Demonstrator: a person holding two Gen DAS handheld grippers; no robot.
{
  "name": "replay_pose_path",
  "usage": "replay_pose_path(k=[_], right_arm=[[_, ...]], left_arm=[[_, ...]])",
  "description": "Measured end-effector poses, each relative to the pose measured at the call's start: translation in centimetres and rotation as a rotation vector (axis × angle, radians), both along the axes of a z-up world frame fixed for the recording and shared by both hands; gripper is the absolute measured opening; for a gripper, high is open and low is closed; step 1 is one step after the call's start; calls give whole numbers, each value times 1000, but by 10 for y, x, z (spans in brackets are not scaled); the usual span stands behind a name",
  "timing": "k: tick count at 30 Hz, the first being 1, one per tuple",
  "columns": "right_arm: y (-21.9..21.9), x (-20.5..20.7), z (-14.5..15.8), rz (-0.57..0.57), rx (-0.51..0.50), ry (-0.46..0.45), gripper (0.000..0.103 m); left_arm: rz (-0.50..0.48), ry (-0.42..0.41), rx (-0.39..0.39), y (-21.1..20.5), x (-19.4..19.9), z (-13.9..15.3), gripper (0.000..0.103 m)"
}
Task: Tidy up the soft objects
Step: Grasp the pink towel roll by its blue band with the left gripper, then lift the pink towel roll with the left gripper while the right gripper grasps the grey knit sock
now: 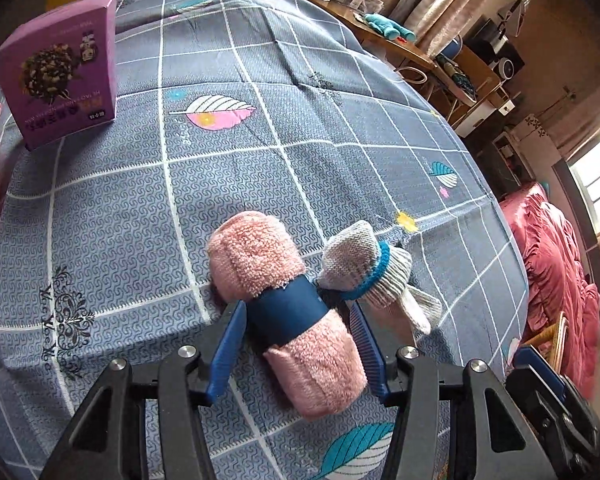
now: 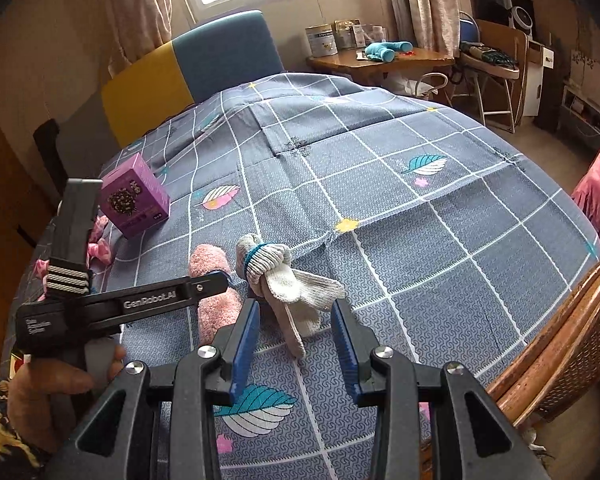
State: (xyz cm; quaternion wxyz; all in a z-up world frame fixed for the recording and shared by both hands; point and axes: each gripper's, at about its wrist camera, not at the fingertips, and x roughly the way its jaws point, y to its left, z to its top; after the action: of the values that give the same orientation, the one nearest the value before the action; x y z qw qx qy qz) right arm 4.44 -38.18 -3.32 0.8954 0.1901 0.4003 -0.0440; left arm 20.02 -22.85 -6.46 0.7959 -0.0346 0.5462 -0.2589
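A rolled pink towel (image 1: 284, 308) with a dark blue band lies on the grey checked bedsheet (image 1: 220, 184). My left gripper (image 1: 298, 312) is open, its blue fingers on either side of the roll at the band. A bundled grey-white glove (image 1: 372, 272) with a teal cuff lies just right of the roll. In the right wrist view the glove bundle (image 2: 288, 280) lies just ahead of my open, empty right gripper (image 2: 296, 310). The pink towel (image 2: 214, 292) sits left of it, with the left gripper (image 2: 212, 284) over it.
A purple box (image 1: 60, 72) stands at the far left of the bed, also in the right wrist view (image 2: 134, 200). Pink soft items (image 2: 98, 246) lie by it. A wicker chair (image 2: 560, 344) stands at the bed's right edge. A desk (image 2: 384, 60) holds a blue plush toy.
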Motion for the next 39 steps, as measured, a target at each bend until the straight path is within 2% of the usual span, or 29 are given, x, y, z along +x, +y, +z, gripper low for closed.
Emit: replay_pose_path(k=[4, 5, 8, 12, 16, 23, 24, 27, 29, 35, 39], right_arm=[[-3, -1, -2, -2, 27, -4, 37], [-3, -2, -2, -2, 28, -7, 37], [-1, -3, -1, 6, 25, -12, 37], [1, -2, 0, 19, 11, -15, 37], [5, 1, -2, 44, -2, 13, 37], [26, 34, -2, 213, -29, 124, 37], [29, 42, -3, 238, -43, 143, 42], [37, 70, -10, 305, -119, 216, 49], [40, 90, -19, 344, -163, 285, 49], [49, 130, -48, 399, -268, 431, 52], [53, 140, -70, 388, -272, 503, 50]], left_arm=[[21, 13, 29, -11, 9, -12, 54], [19, 6, 43, -13, 9, -14, 46], [8, -11, 71, -17, 8, -21, 41], [-13, -41, 32, -2, 2, -14, 40], [-56, -88, 3, 24, -13, 6, 40], [-84, -66, 4, 107, -43, 22, 40], [-82, -63, 15, 119, -47, 21, 40], [-74, -50, 51, 152, -56, 17, 40], [-73, -54, 82, 169, -61, 15, 40], [-20, -27, 101, 186, -59, -2, 45], [20, -35, 86, 182, -58, -6, 50]])
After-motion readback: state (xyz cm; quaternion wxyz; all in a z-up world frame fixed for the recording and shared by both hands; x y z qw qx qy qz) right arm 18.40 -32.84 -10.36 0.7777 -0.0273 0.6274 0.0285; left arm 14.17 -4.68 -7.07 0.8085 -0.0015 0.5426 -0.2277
